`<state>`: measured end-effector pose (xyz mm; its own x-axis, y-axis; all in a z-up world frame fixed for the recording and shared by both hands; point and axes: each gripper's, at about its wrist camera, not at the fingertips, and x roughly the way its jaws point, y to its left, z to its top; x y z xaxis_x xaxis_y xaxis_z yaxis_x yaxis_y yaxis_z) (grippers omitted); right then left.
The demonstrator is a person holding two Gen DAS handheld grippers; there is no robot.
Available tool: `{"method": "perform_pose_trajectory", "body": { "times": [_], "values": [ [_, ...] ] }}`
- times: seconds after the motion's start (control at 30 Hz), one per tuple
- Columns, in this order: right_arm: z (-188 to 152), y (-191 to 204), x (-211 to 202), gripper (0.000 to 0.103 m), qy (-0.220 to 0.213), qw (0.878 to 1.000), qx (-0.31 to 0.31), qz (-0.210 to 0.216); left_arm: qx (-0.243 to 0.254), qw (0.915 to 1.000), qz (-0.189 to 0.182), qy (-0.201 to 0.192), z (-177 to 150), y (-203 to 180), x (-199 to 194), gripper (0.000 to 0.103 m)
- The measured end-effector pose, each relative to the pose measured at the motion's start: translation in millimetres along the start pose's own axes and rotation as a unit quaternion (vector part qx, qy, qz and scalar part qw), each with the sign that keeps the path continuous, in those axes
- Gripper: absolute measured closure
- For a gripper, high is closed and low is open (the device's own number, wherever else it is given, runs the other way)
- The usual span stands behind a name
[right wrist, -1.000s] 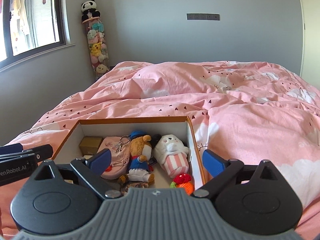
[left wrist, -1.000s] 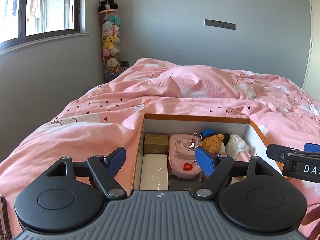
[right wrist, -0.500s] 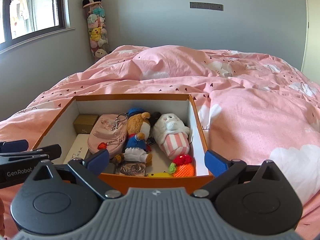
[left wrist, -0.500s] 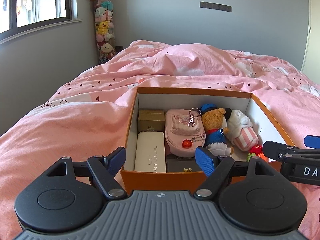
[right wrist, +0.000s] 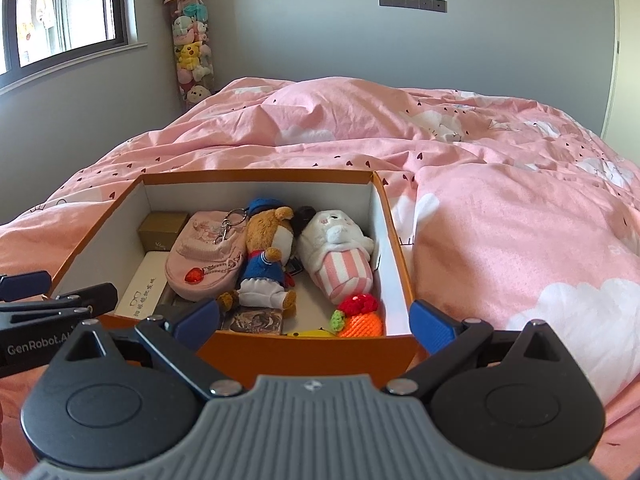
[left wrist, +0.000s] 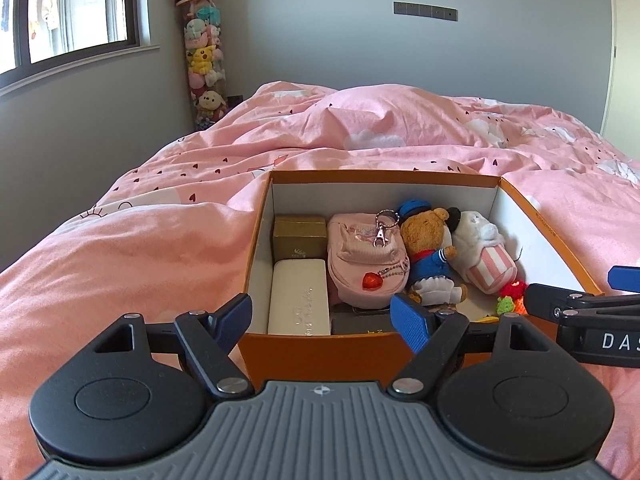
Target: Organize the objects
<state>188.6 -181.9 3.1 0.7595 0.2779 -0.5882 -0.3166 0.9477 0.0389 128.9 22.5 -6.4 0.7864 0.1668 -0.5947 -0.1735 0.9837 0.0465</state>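
Left tongs [left wrist: 323, 317] and right tongs [right wrist: 316, 320] both gape wide, empty, at the near wall of the orange cardboard box [right wrist: 320, 350] on the pink bed [right wrist: 520, 240]. Brown plush bear in blue sailor suit [right wrist: 266, 262] lies frame centre, long axis running away; right tongs look nearer.

Bright daylight floods in from the window [left wrist: 76, 20] at upper left, blown out nearly white through the glass. The pink duvet [right wrist: 500, 208] glows on its upper folds, with soft shadow in the creases. Inside the orange box [left wrist: 536, 216] the left wall throws shade over the items beside it, while the right wall is lit. Focus is crisp throughout, no motion blur. Fisheye bending curves the window frame and the door edge [left wrist: 611, 40], and dark vignetting clips the top corners.
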Motion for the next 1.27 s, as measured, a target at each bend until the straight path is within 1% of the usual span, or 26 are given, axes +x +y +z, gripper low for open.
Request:
{"method": "perform_pose_trajectory", "body": {
  "times": [0.6, 1.27],
  "values": [
    [-0.2, 0.6, -10.7, 0.002, -0.008, 1.0, -0.001, 0.009, -0.001, 1.0, -0.001, -0.001, 3.1, -1.4, -8.8, 0.011],
    [-3.7, 7.6, -11.8, 0.002, 0.0, 1.0, -0.012, 0.016, -0.001, 1.0, -0.003, -0.004, 4.4, 0.3, -14.4, 0.011]
  ]
}}
